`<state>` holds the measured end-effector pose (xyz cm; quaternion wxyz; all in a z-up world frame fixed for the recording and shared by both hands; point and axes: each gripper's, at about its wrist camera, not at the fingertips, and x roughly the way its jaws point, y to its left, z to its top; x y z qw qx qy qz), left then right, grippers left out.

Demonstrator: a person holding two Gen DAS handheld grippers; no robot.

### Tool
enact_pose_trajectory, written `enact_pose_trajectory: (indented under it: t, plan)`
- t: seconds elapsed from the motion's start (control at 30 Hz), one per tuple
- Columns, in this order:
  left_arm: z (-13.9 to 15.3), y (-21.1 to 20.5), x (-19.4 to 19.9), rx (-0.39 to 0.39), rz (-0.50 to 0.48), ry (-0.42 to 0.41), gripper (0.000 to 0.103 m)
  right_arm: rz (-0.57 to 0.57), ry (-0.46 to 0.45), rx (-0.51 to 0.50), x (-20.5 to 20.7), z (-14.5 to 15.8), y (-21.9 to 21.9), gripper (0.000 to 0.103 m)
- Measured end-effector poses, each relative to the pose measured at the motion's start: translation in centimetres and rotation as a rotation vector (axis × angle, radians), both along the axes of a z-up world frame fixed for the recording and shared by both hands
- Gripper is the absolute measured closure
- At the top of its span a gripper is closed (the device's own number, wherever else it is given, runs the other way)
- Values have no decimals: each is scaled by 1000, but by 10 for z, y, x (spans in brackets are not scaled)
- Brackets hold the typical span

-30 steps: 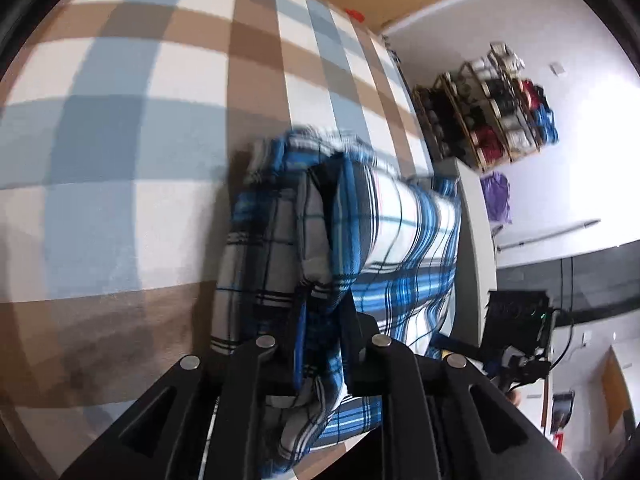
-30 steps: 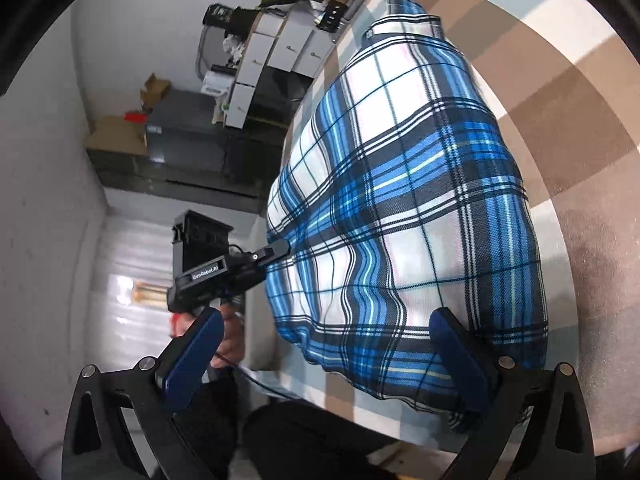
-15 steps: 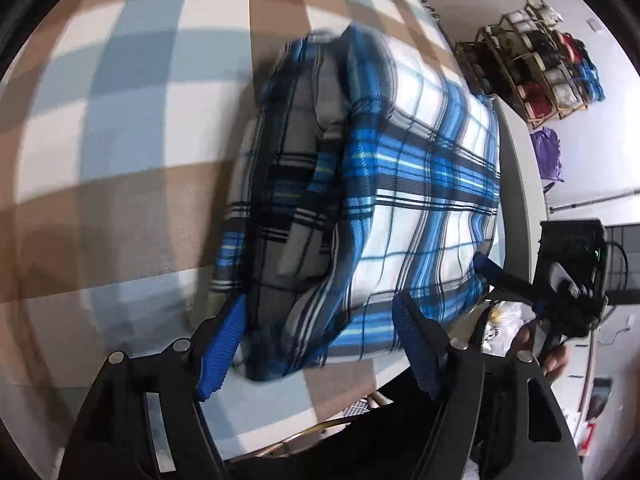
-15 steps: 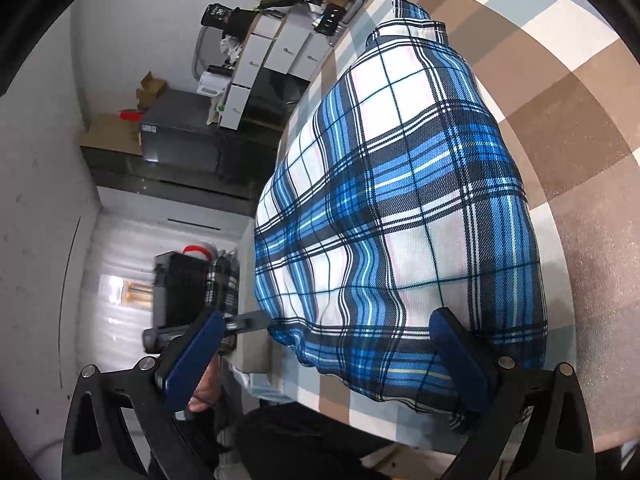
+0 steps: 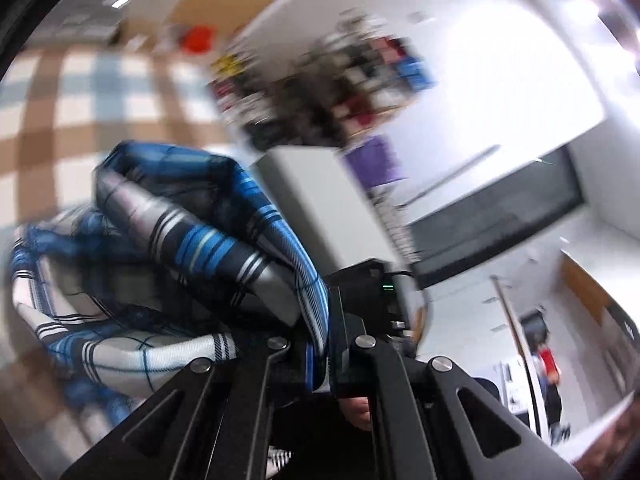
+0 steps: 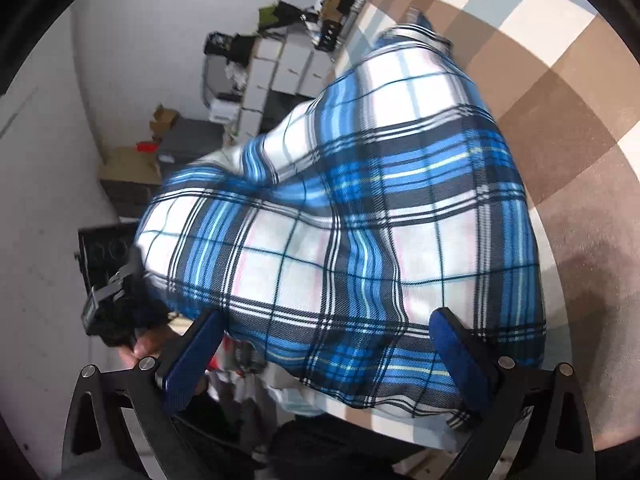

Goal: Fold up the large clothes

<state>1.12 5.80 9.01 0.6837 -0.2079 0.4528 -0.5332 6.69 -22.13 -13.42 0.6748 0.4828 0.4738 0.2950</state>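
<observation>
Shirt pinched left, free right

Fabric of the blue plaid shirt (image 5: 224,240) fills the left wrist view, a bunched fold clamped between the closed left tongs (image 5: 320,356), which have just snapped together on it. Only the right wrist view shows the whole shirt (image 6: 360,220) spread at the near edge of the checked bench (image 6: 560,120), its left side lifted, with the right tongs (image 6: 324,356) gaping wide over the hem, gripping nothing
</observation>
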Motion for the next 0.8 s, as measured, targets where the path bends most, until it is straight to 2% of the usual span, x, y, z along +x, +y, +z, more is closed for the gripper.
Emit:
enact_pose_trajectory:
  t: [0.1, 0.17, 0.2, 0.27, 0.33, 0.47, 0.53, 0.57, 0.67, 0.73, 0.8]
  plan:
    - [-34, 45, -19, -142, -12, -15, 103, -22, 16, 1, -1, -2, -4, 0]
    - [-67, 82, -20, -201, 23, 34, 103, -14, 32, -5, -1, -5, 1, 0]
    - [-86, 101, -20, -207, 58, 69, 103, -9, 35, -12, -1, -6, 5, 0]
    - [-125, 132, -9, -103, 149, 162, 103, 21, 25, -42, 1, -4, 16, 0]
    - [-143, 150, -6, -14, 191, 190, 103, 50, 11, -74, 2, -1, 25, 0]
    - [-162, 159, -8, 101, 245, 242, 103, 79, -4, -133, -1, 1, 34, 0]
    - [-164, 161, -7, 154, 278, 255, 102, 70, -6, -144, -3, 1, 34, 0]
    - [-164, 154, -9, 151, 288, 254, 102, 63, -2, -140, -3, 1, 33, 0]
    - [-139, 158, -18, 168, 319, 203, 102, 38, 10, -117, -2, 1, 30, 0]
    - [-115, 166, -26, 150, 353, 144, 102, 29, 16, -102, -2, 0, 27, 0]
    - [-99, 175, -34, 100, 368, 108, 102, 20, 22, -87, -1, -1, 25, 0]
